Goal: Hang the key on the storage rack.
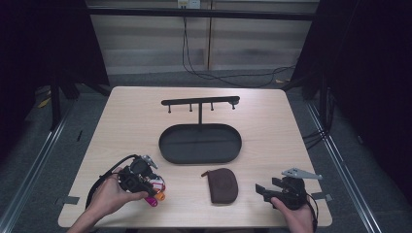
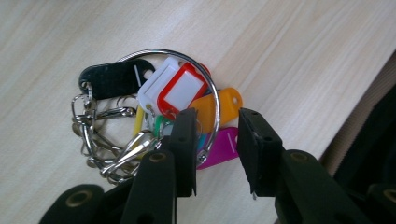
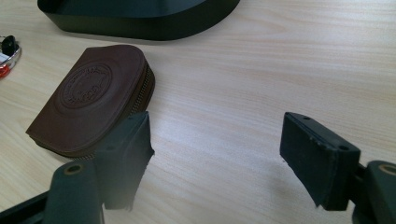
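Much of the key bunch (image 2: pixel 154 121) is masked by the left gripper (image 2: pixel 217 140), whose jaws stand a little apart right over it at the table's near-left, one jaw lying across the coloured tags and the metal ring (image 2: pixel 212 88); I cannot tell whether they touch it. Red (image 2: pixel 182 91), white, orange (image 2: pixel 219 105), magenta and black (image 2: pixel 112 79) tags show, their label windows blank. From the high view the bunch (image 1: pixel 156 192) is only a small blur beside the left hand (image 1: pixel 109 196).

The brown zip pouch (image 3: pixel 91 98) lies on the wooden table (image 1: pixel 272 121), just in front of the black oval tray (image 1: pixel 167 141) with its hook rack (image 1: pixel 200 101). Its round embossed seal carries lettering too faint to read. The right gripper (image 3: pixel 215 154) hovers near the pouch with jaws spread wide, holding nothing.
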### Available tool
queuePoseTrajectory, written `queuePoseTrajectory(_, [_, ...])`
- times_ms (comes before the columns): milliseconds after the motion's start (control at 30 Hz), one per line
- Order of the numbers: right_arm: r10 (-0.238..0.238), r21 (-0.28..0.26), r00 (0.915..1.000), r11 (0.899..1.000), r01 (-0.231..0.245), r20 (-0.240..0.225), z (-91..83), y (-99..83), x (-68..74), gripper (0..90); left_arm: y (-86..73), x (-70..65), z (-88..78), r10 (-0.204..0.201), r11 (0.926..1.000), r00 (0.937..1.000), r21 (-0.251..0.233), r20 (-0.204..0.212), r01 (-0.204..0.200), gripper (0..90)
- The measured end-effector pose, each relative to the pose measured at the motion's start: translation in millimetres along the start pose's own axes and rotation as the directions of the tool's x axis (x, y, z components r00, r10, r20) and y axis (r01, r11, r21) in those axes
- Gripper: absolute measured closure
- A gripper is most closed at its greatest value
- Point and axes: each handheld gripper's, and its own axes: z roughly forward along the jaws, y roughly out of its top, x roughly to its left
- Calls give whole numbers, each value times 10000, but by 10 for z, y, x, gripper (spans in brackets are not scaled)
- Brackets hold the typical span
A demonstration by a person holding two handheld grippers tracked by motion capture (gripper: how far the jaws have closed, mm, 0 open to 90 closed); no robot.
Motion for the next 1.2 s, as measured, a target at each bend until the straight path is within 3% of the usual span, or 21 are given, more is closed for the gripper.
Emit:
queuePoseTrajectory(33, [-24,25,10000,10000,24,-8,3,0,0,247,1,-4,4,82,10000,9999,37,-130,-82,680])
queuePoseTrajectory(233, [-24,59,10000,10000,24,-16,4,2,6,247,42,-3,65,397,9976,9992,565,7,-397,711])
queuePoseTrajectory(433, [-55,80,10000,10000,55,-50,13,2,5,247,78,-15,129,385,9949,9992,933,91,-391,713])
queuePoseTrajectory(700, [-51,97,10000,9999,52,-45,19,2,5,247,153,-65,190,697,9879,9975,1396,-88,-678,734])
queuePoseTrajectory(933, [-40,106,10000,9999,41,-47,21,2,7,247,239,-118,261,914,9728,9958,2141,-43,-884,765])
queuePoseTrajectory(1133, [-36,101,10000,9999,36,-42,20,2,6,247,302,-29,282,538,9668,9979,2480,374,-614,828])
queuePoseTrajectory(1200, [-5,116,10000,9999,6,-41,20,1,5,247,312,-23,283,597,9628,9974,2616,395,-680,832])
